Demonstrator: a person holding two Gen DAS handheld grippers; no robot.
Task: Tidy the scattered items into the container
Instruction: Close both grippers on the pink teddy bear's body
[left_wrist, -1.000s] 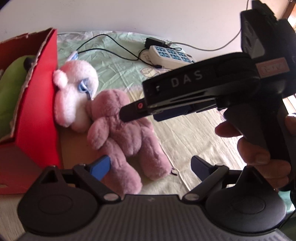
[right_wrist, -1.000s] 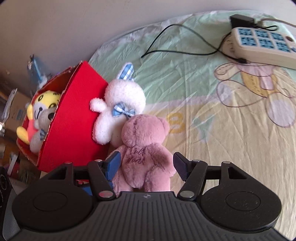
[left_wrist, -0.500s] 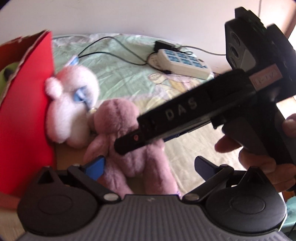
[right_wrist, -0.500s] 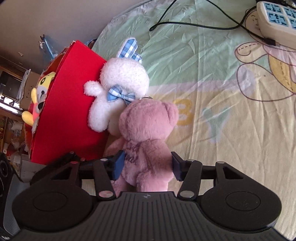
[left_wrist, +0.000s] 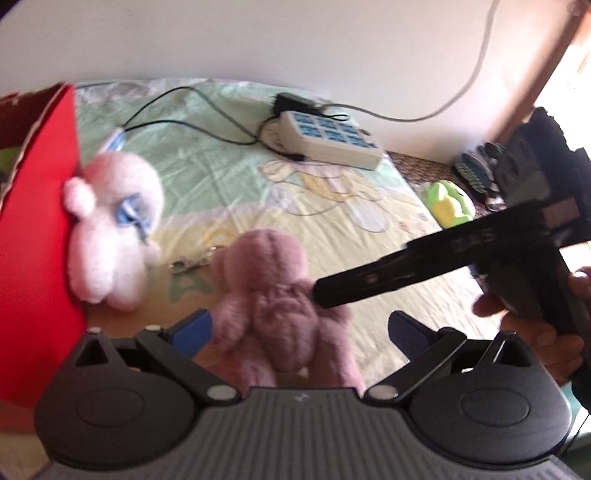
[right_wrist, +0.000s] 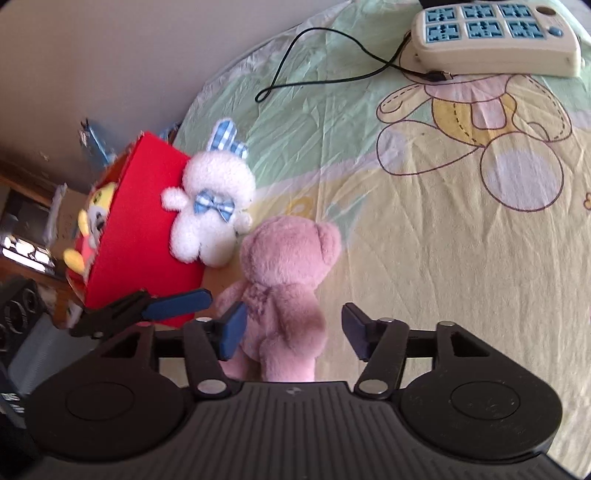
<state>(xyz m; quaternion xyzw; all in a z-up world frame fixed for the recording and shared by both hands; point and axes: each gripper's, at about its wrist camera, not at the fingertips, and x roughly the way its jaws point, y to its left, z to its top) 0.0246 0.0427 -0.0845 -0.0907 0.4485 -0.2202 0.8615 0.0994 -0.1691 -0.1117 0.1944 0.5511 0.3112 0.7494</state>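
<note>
Left tool (left_wrist: 299, 325) angled downward, spread wide with nothing pinched. Right tool (right_wrist: 291, 325) tilted downward too, its jaws opening, hand (left_wrist: 535, 314) wrapped around the handle.

- On the right gripper (left_wrist: 321, 295), seen from the left wrist camera, white letters run along the side of its black body; they are blurred and seem to read "DAS".
- A small reddish label sits on the same body near the handle; its writing is too blurred to read.
- On the pink teddy bear (right_wrist: 284, 273), dark stitched lettering crosses the back just below the neck; it cannot be read.
- On the bed sheet (right_wrist: 443, 258), a pale yellow printed figure lies beside the bear's head; it cannot be read.
</note>
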